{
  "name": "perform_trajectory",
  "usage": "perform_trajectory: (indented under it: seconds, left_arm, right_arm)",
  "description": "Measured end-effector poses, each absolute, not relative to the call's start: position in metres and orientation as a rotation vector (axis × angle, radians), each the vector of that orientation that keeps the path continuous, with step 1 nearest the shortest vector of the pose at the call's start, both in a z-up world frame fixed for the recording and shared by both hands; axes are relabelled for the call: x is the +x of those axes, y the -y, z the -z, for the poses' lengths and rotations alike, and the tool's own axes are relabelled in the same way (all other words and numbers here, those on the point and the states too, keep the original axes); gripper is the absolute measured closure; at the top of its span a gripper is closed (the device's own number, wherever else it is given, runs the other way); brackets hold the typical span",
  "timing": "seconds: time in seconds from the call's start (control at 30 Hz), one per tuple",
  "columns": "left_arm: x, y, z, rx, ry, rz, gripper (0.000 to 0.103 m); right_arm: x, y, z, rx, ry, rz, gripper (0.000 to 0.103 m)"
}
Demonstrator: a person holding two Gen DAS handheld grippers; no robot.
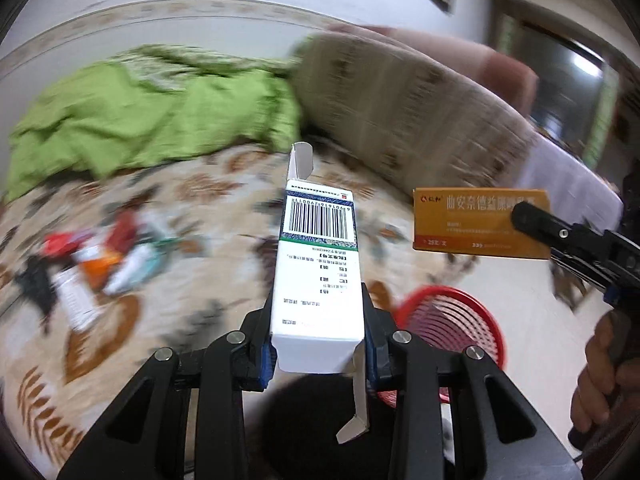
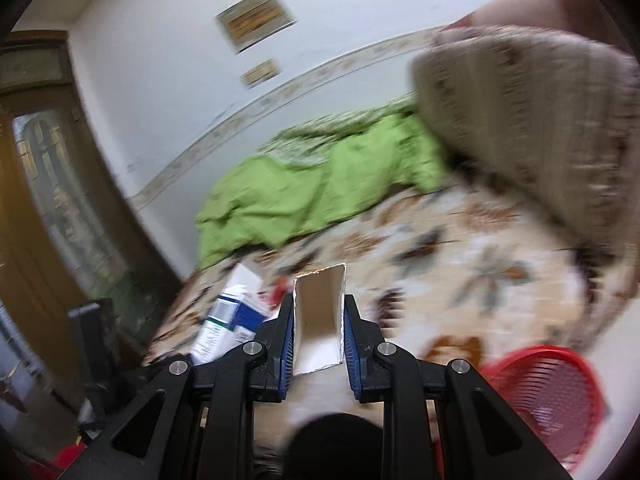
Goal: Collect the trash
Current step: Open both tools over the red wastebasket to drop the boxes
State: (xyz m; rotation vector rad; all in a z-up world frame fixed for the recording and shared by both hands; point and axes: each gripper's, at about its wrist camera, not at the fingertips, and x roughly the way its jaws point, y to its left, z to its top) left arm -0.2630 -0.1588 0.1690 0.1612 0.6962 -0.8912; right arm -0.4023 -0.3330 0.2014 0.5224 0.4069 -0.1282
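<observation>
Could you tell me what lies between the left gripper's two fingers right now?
A white carton with a barcode, clamped between the left gripper pads; the left wrist view shows it.

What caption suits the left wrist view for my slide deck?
Left gripper holds a white box; right gripper holds an orange box above red basket.
</observation>
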Motion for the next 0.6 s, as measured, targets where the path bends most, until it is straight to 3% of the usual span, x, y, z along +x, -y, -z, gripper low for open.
perform_trajectory:
  seconds: [0.33, 0.37, 0.4, 0.43, 0.53, 0.6]
  left_arm:
    - [-0.312, 0.275, -0.116, 0.286, -0.885, 1.192, 0.071]
    - [-0.316, 0.280, -0.114, 0.295, -0.893, 1.205, 0.066]
    - [-0.316, 0.285, -0.110, 0.309, -0.902, 1.210, 0.052]
    - [-0.318, 0.290, -0.109, 0.316, -0.904, 1.203, 0.047]
    - [-0.318, 0.286, -0.113, 0.302, -0.891, 1.203, 0.045]
    - [-0.311, 0.279, -0.118, 0.294, -0.879, 1.180, 0.045]
  right_arm:
    - [-0.477, 0.413, -0.138, 0.681, -0.541, 0.409, 0.080]
    - [-0.479, 0.418, -0.133, 0.690, -0.556, 0.427, 0.079]
    - [-0.481, 0.420, -0.130, 0.691, -0.568, 0.441, 0.079]
    - [-0.479, 0.425, -0.125, 0.691, -0.595, 0.458, 0.075]
    - [-0.482, 0.434, -0.121, 0.718, -0.591, 0.475, 0.055]
    - [-0.478, 0.434, -0.124, 0.701, -0.583, 0.470, 0.054]
